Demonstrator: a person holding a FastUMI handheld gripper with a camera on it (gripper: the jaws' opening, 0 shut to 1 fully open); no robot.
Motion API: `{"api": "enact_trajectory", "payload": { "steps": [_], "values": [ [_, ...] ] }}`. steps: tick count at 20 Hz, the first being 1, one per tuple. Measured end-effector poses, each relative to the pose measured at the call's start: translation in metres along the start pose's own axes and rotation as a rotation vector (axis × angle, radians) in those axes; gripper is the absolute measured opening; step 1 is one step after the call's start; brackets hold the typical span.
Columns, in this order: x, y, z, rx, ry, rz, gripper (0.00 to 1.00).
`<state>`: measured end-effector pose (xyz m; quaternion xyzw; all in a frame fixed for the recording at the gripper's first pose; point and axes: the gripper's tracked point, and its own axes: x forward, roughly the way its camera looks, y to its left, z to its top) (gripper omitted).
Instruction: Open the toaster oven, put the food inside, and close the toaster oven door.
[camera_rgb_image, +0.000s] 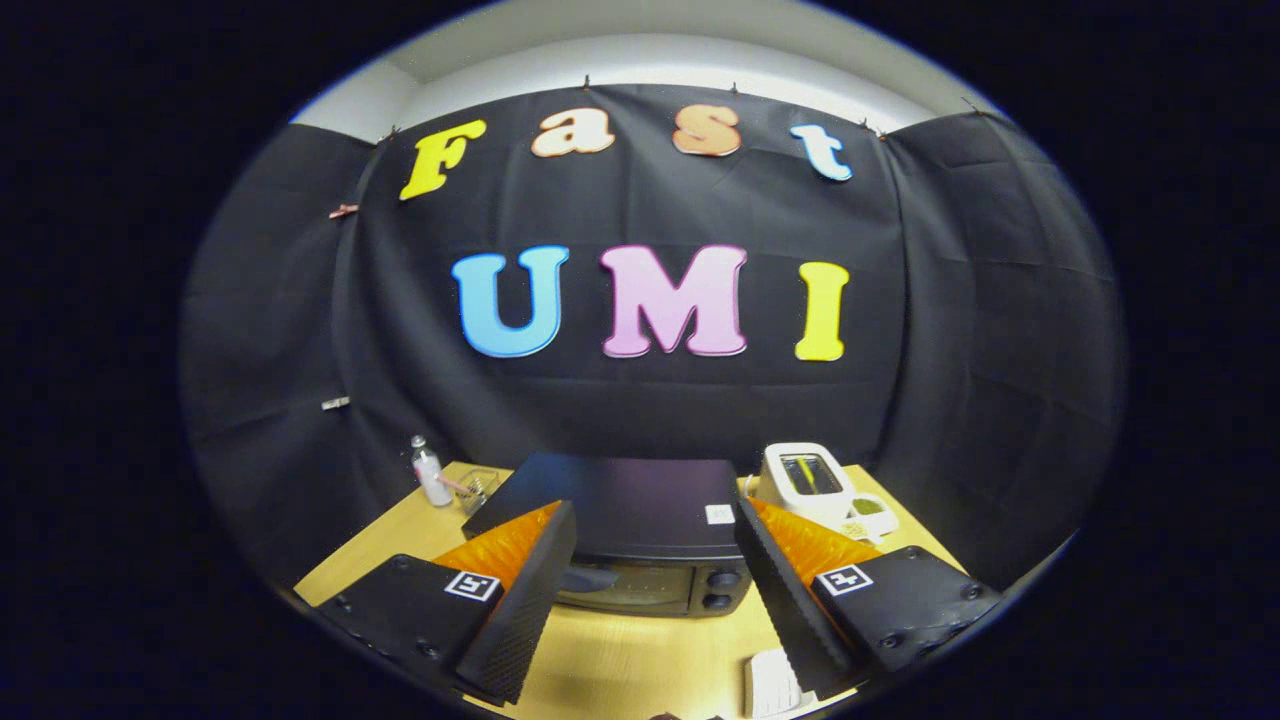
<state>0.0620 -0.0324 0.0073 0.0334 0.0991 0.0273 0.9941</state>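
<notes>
The gripper (655, 560) is hovering with its fingers spread wide, grasping nothing. The toaster oven (640, 535) is sitting mid-table, its door looking closed. A pale item (772, 683), possibly the food, is lying near the table's (610, 660) front edge. Opening well means dropping low and hooking the door's top edge squarely.

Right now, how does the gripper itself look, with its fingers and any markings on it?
The gripper has two wedge-shaped fingers with finely ribbed inner faces. Each finger sits on a flat, dark block with small screws at its corners. On each block there is a square black-and-white marker tag. The fingers stand apart, framing the toaster oven.
</notes>
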Motion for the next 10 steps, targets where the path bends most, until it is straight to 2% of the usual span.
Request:
{"api": "enact_trajectory", "payload": {
  "steps": [5,10],
  "values": [
    [-0.009,-0.039,0.017,0.022,-0.04,-0.079,0.98],
    [-0.01,-0.04,0.019,0.019,-0.032,-0.083,0.98]
  ]
}}
